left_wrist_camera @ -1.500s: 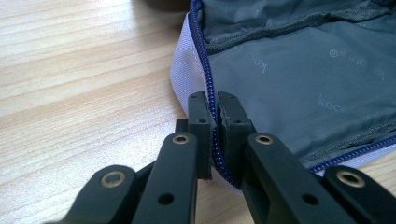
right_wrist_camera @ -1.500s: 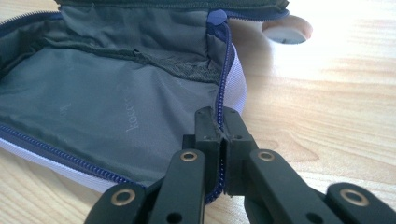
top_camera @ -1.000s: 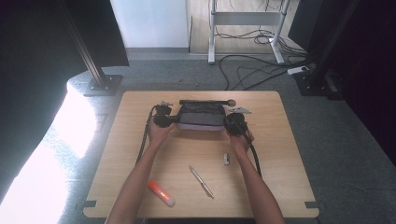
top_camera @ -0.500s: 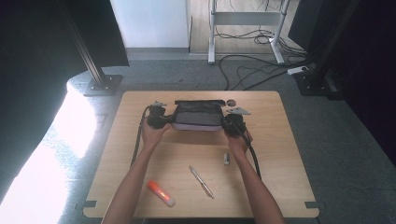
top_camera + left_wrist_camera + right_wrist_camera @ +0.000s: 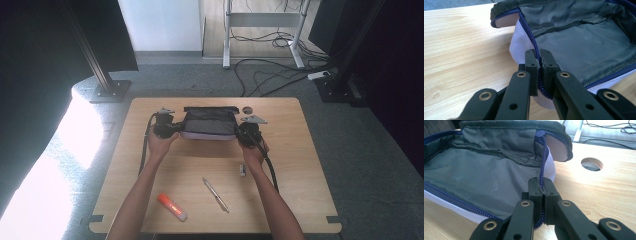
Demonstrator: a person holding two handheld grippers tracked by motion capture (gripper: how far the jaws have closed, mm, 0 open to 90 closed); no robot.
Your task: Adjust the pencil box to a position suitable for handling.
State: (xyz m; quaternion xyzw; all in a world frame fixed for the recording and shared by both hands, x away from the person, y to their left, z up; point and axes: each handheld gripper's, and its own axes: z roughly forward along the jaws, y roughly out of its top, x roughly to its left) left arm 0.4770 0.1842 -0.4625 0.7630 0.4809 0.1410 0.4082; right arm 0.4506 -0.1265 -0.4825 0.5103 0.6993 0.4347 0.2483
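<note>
I have the left gripper (image 5: 537, 58) and right gripper (image 5: 541, 187) clamped on opposite zipper edges of the open grey fabric pouch (image 5: 210, 122) at the wooden bench's (image 5: 280, 200) far side; uneven pulling could slip the thin fabric free.

orange marker (image 5: 172, 207), pen (image 5: 215, 194), small cap (image 5: 243, 170), table (image 5: 300, 165)

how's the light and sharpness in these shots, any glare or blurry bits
High view: hard glare burns out the floor at left, the far corners fall to black, and the table is evenly lit. Left gripper view: the pouch lining is sharp, and the left gripper goes soft toward the bottom edge. Right gripper view: the right gripper is crisp at its tips, with the background washed bright at top right.
</note>
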